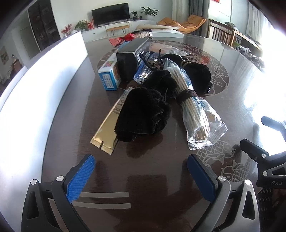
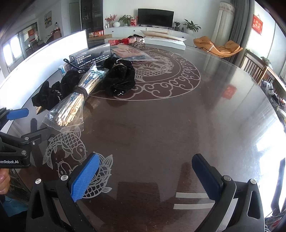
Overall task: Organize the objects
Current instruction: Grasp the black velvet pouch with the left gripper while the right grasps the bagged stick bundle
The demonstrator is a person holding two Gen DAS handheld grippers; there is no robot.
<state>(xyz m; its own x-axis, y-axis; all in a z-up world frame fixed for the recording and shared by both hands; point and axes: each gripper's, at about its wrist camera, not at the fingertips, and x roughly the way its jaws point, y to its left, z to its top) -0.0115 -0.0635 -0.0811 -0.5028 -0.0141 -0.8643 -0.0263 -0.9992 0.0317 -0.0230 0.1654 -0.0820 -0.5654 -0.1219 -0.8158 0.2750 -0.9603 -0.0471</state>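
1. A living room lies behind: a dark TV [image 2: 155, 17] on a long white cabinet [image 2: 143, 30], potted plants, an orange lounge chair [image 2: 218, 46].
2. The worktop [image 2: 160, 116] is dark, glossy and round-edged, with a pale ring pattern at its centre and fish [image 2: 71, 144] drawn near its near edge.
3. The clutter sits in one heap between the worktop's centre and its left edge, beside a tall white panel [image 1: 35, 92].
4. A black box [image 1: 128, 58] lies at the back of the heap, with a blue-and-white box [image 1: 110, 76] touching its left side.
5. A gold packet [image 1: 107, 132] points toward the near edge; a black fuzzy cloth [image 1: 143, 114] lies across it.
6. A clear bag of sticks [image 1: 193, 110], bound at the middle with a brown band, lies just right of that cloth, its open end nearest the near edge.
7. A second black cloth [image 1: 194, 73] lies behind the bag, toward the centre.
8. A small clear wrapper with blue print [image 1: 143, 73] sits between the black box and the cloths.
9. Left claw [image 1: 141, 175]: wide apart, holding nothing, above bare worktop just short of the gold packet.
10. Right claw [image 2: 145, 178]: wide apart, holding nothing, over the near edge by the fish, well apart from the heap.
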